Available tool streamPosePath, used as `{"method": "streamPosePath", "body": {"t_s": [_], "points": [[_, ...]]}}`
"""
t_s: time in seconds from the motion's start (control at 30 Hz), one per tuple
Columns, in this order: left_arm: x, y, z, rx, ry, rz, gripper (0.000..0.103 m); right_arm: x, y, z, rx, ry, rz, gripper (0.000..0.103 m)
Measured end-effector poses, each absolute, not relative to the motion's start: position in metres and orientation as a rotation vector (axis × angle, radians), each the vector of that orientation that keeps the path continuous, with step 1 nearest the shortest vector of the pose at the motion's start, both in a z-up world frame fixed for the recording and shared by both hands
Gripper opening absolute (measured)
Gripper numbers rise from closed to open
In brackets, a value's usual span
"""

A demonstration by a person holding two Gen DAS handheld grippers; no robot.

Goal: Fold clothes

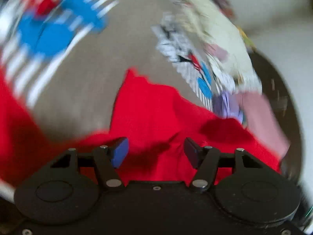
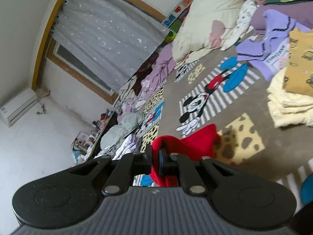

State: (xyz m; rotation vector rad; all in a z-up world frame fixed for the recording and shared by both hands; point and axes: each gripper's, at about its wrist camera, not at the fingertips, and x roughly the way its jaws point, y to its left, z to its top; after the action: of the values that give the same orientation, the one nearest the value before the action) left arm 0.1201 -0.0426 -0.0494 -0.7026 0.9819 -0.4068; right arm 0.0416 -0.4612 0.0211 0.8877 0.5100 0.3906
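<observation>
Red garment [image 2: 197,143] handles soft and limp; my right gripper [image 2: 155,159] pinches one edge, left gripper [image 1: 156,151] gapes empty above it; I'd grasp the opposite edge.

A lived-in bedroom at home, judging by the wide bed spread [image 2: 230,115] with its cartoon mouse print, a cream quilt [image 2: 205,27] heaped toward one o'clock and folded clothes [image 2: 291,98] stacked at three o'clock. At eleven o'clock, a wood-framed window behind a sheer star-dotted curtain [image 2: 105,37]; at nine o'clock, a wall air conditioner [image 2: 17,107] on white plaster. Toward the centre left, a cluttered low shelf [image 2: 97,131] against the wall.
</observation>
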Motion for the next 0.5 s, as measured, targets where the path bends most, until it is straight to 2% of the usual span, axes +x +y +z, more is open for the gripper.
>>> {"method": "streamPosePath", "body": {"t_s": [0.2,0.37,0.4,0.43,0.47,0.5], "points": [[0.135,-0.050,-0.049,-0.233,0.927,-0.635,0.062,0.048,-0.490,-0.005,0.947,0.531,0.324,0.009],[0.139,-0.056,-0.062,-0.111,0.939,-0.780,0.062,0.054,-0.502,-0.022,0.975,0.545,0.287,0.009],[0.136,-0.057,-0.064,-0.098,0.945,-0.813,0.057,0.056,-0.504,-0.024,0.978,0.548,0.282,0.009],[0.133,-0.060,-0.064,-0.073,0.947,-0.828,0.042,0.058,-0.505,-0.027,0.984,0.552,0.276,0.009],[0.130,-0.062,-0.064,-0.046,0.947,-0.839,0.022,0.059,-0.505,-0.029,0.987,0.554,0.274,0.009],[0.125,-0.065,-0.063,0.001,0.932,-0.835,0.008,0.061,-0.506,-0.029,0.986,0.556,0.273,0.009]]}}
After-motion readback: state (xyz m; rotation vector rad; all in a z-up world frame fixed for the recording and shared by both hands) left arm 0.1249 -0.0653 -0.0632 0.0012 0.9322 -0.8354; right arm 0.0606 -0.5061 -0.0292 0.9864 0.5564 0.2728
